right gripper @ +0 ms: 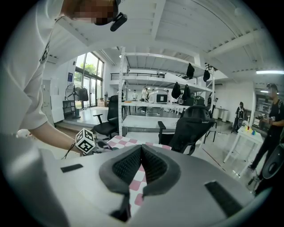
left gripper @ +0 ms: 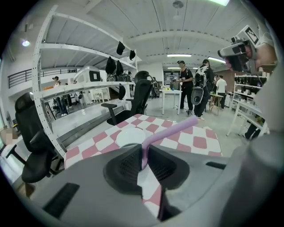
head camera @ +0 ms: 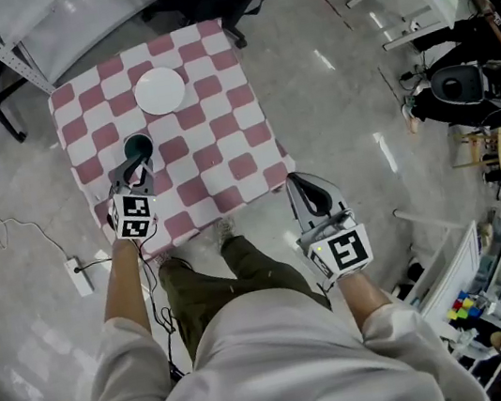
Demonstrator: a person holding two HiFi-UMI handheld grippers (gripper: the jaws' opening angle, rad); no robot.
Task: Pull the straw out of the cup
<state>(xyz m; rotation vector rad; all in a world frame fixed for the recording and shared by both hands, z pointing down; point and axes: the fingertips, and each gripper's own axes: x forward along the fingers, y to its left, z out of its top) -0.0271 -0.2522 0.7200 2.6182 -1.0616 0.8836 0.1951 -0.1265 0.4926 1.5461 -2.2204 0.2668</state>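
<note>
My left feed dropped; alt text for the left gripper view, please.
The left gripper pinches a purple straw, whose bent top angles right over the pink-and-white checkered table. A white plate lies on the table beyond the jaws.

Tablecloth (head camera: 222, 142) matt cloth; floor (head camera: 324, 68) glossy; straw (left gripper: 177, 129) smooth plastic; left claw pads (left gripper: 128, 167) ribbed, matt.

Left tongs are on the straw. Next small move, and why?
Probably lift the left tongs straight up: they pinch the purple straw right at the dark cup, so it looks gripped but not yet out.
</note>
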